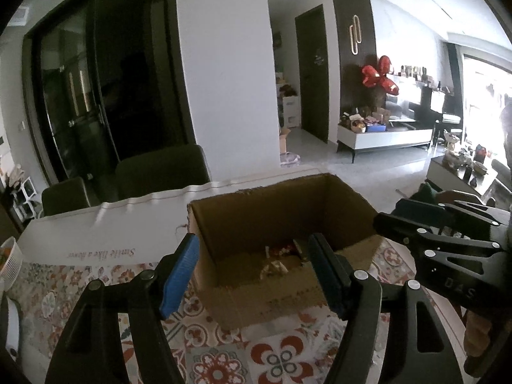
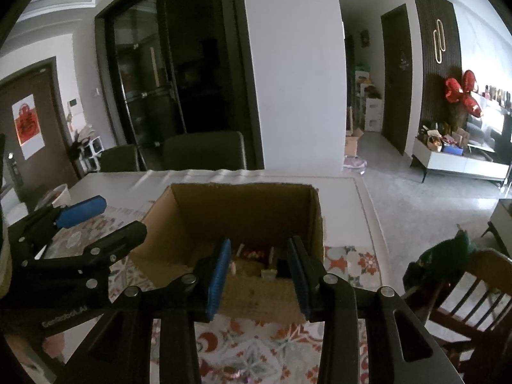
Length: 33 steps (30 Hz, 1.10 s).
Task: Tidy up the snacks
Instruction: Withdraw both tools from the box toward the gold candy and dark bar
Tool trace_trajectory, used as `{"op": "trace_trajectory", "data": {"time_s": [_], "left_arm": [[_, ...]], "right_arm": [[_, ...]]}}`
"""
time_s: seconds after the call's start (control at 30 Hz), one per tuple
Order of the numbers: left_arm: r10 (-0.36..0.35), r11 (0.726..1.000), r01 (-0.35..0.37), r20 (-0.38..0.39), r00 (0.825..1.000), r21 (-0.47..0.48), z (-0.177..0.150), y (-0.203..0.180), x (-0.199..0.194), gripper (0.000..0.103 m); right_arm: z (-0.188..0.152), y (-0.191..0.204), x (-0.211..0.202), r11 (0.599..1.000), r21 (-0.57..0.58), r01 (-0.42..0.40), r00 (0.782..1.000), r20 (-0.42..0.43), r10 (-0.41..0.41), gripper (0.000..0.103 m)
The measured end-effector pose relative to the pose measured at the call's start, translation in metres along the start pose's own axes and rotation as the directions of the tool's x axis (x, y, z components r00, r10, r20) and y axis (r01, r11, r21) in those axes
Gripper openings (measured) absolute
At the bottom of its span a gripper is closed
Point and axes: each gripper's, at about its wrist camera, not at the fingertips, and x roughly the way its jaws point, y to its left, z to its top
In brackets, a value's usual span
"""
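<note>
I have both grippers hovering at the near side of the open cardboard box (image 2: 243, 224), which sits on the patterned cloth of the surface (image 1: 224, 358). The snacks (image 2: 256, 256), a few small wrapped pieces, lie on the box floor; I cannot tell what kind they are. My left gripper (image 1: 252, 272) has its blue-padded fingers wide apart with nothing between them, framing the box's near left corner. My right gripper (image 2: 260, 275) has its fingers narrowly apart, also empty, aimed into the box over the near wall.

I judge I am between drops: some snacks are in, both grippers are free. The next move calls for finding the next loose snack. None shows on the cloth here; a white basket (image 1: 9, 259) at the far left may hold more.
</note>
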Motion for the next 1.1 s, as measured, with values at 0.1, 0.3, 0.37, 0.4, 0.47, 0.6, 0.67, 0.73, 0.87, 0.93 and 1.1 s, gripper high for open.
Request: {"op": "trace_trajectory", "data": {"time_s": [0.1,0.3,0.37,0.4,0.47,0.6,0.67,0.73,0.87,0.93,1.1], "left_arm": [[-0.008,1.0,0.008,0.003,1.0,0.017,-0.008,-0.005,-0.008,0.07],[-0.02,0.999,0.02,0.001,1.0,0.047,-0.024,-0.016,-0.02,0.07],[-0.028,0.998,0.028,-0.008,1.0,0.052,-0.03,-0.02,-0.021,0.07],[-0.033,0.998,0.034,-0.015,0.999,0.054,-0.033,-0.021,-0.021,0.07],[-0.043,0.998,0.044,-0.026,0.999,0.055,-0.041,-0.024,-0.02,0.07],[-0.057,0.996,0.061,-0.056,0.997,0.058,-0.055,-0.03,-0.018,0.07],[-0.066,0.996,0.071,-0.069,0.995,0.06,-0.061,-0.033,-0.018,0.07],[-0.072,0.995,0.078,-0.081,0.994,0.065,-0.067,-0.037,-0.017,0.07],[-0.09,0.993,0.097,-0.104,0.991,0.069,-0.083,-0.041,-0.016,0.07],[-0.099,0.992,0.108,-0.121,0.988,0.071,-0.089,-0.042,-0.014,0.07],[-0.101,0.991,0.113,-0.159,0.982,0.074,-0.107,-0.046,-0.011,0.07]], "right_arm": [[-0.009,0.002,-0.009,1.0,-0.009,0.0,1.0,0.005,0.001,0.038],[-0.026,0.001,-0.021,1.0,-0.003,-0.012,1.0,-0.002,0.012,0.038],[-0.031,0.0,-0.022,1.0,-0.001,-0.011,1.0,-0.009,0.011,0.038],[-0.035,0.0,-0.024,1.0,0.001,-0.013,1.0,-0.015,0.013,0.038],[-0.042,-0.001,-0.025,1.0,0.0,-0.012,1.0,-0.027,0.012,0.038],[-0.056,0.0,-0.028,1.0,-0.006,-0.004,0.999,-0.047,0.004,0.038],[-0.062,0.0,-0.028,1.0,-0.006,-0.001,0.998,-0.055,0.0,0.038],[-0.068,-0.001,-0.028,1.0,-0.006,0.001,0.998,-0.065,-0.002,0.038],[-0.078,-0.003,-0.027,1.0,-0.001,0.003,0.996,-0.086,-0.003,0.038],[-0.084,-0.003,-0.026,1.0,-0.006,0.005,0.995,-0.099,-0.006,0.038],[-0.101,0.0,-0.024,1.0,-0.02,0.003,0.991,-0.134,-0.006,0.038]]}}
